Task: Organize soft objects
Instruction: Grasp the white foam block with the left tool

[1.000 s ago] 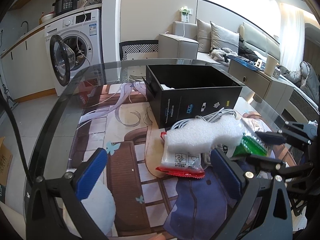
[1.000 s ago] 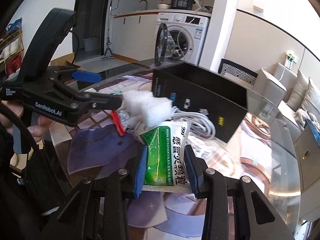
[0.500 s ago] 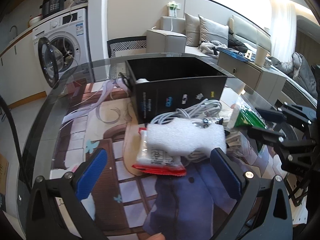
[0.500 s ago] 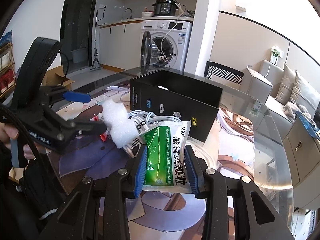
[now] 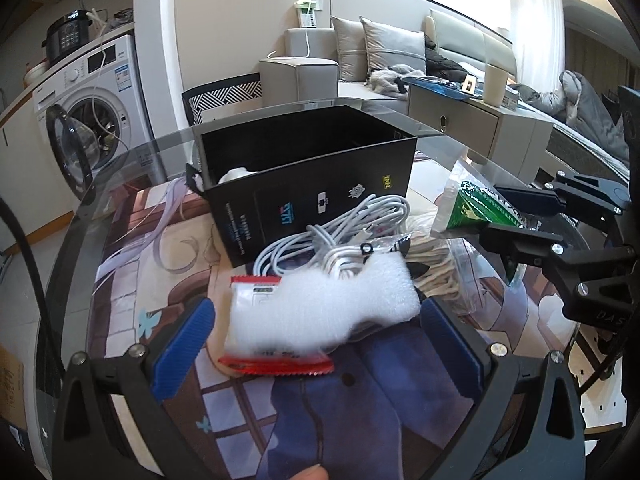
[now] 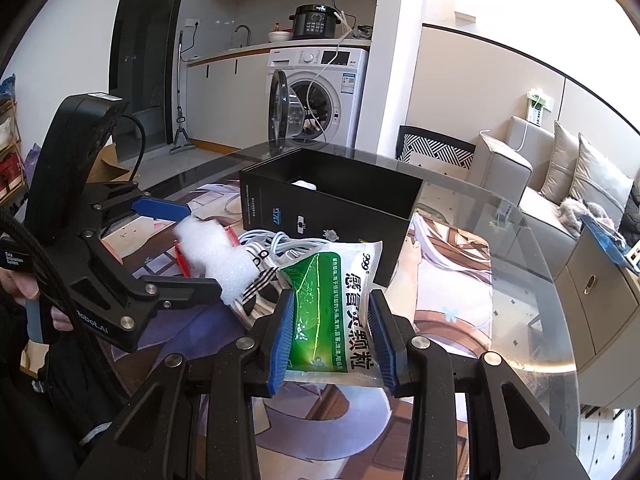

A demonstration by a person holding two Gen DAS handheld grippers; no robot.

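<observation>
Green medicine sachet sits clamped between the right gripper pads, lifted for carrying toward the black box beyond; left gripper spreads wide around the white foam piece, cables lying farther back
</observation>
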